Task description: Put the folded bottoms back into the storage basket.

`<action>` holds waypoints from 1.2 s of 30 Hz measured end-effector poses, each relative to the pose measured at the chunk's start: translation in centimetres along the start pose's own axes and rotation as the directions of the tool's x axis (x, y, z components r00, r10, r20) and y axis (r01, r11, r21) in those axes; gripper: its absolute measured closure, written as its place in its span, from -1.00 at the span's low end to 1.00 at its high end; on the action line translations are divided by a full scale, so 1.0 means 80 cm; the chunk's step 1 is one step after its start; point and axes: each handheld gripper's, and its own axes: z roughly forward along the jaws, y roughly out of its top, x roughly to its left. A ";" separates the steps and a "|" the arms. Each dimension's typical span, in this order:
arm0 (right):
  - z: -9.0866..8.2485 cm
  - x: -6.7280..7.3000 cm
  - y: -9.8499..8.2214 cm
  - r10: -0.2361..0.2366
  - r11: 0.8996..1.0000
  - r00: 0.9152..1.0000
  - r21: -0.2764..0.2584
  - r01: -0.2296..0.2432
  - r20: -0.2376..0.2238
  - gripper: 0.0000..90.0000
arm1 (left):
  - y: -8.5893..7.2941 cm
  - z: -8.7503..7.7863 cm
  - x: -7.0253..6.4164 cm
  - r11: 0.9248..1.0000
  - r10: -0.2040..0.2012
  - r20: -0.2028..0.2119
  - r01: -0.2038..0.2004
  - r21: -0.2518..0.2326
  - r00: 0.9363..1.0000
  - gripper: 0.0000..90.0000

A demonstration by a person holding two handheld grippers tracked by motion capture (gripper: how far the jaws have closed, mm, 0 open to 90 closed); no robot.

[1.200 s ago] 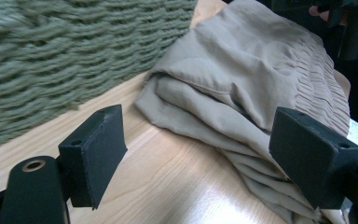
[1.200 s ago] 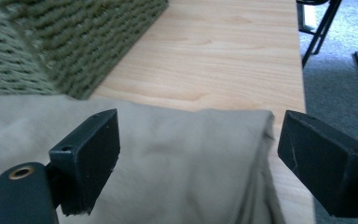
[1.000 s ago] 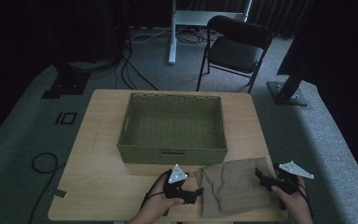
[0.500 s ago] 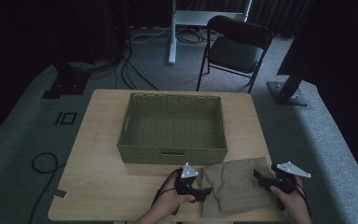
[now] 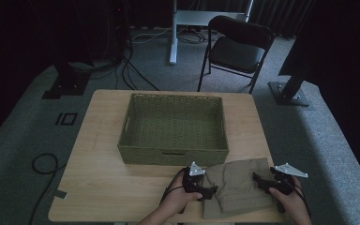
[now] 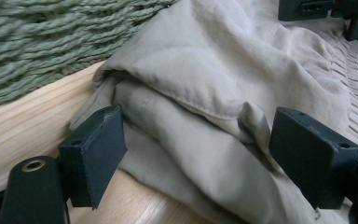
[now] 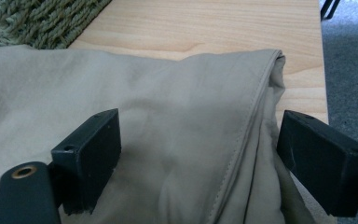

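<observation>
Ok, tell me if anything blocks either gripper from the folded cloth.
Nothing visible does. The left gripper and right gripper each stand open around an edge of the cloth, with no other thing between.

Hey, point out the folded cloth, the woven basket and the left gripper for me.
Folded cloth [image 5: 238,190], high view, middle of its top layer.
Woven basket [image 5: 173,156], high view, near wall facing the person.
Left gripper [image 6: 193,154], left gripper view, midway between its open fingers, which straddle the cloth's edge.
</observation>
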 end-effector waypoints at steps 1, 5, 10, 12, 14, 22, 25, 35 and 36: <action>0.000 0.000 0.000 0.000 1.000 1.000 0.000 0.000 0.000 -0.70 | 0.000 0.000 0.000 1.000 0.000 0.000 0.000 0.000 1.000 -0.60; 0.004 0.000 -0.001 -0.002 1.000 1.000 0.018 0.002 -0.008 -0.68 | 0.004 0.005 -0.002 1.000 -0.029 -0.018 0.028 -0.011 0.999 -0.61; 0.005 0.000 -0.001 0.006 0.999 1.000 0.037 -0.006 -0.012 -0.67 | 0.007 0.011 -0.008 1.000 0.028 -0.068 -0.028 0.002 0.997 -0.61; 0.006 0.002 -0.001 0.002 0.999 1.000 0.049 -0.002 -0.012 -0.65 | 0.006 0.014 -0.011 0.998 0.060 -0.084 -0.060 0.003 0.995 -0.62; 0.006 0.002 0.000 -0.010 0.998 1.000 0.059 0.010 -0.009 -0.65 | 0.006 0.017 -0.014 0.997 0.081 -0.105 -0.081 0.004 0.991 -0.62; 0.004 0.008 0.002 -0.032 0.996 0.999 0.083 0.031 0.011 -0.31 | 0.012 0.028 -0.025 0.991 0.131 -0.139 -0.129 0.022 0.982 -0.54; 0.001 0.016 0.005 -0.025 0.994 1.000 0.103 0.025 -0.002 0.24 | 0.015 0.030 -0.023 0.991 0.133 -0.106 -0.132 0.010 0.986 0.10; -0.011 0.023 0.008 0.027 0.992 0.999 0.127 -0.022 -0.034 0.76 | 0.016 0.019 -0.027 0.992 0.128 -0.067 -0.129 -0.011 0.990 0.77; -0.012 0.022 0.009 0.026 0.992 0.999 0.125 -0.022 -0.036 0.76 | 0.018 0.017 -0.028 0.992 0.127 -0.063 -0.129 -0.015 0.990 0.77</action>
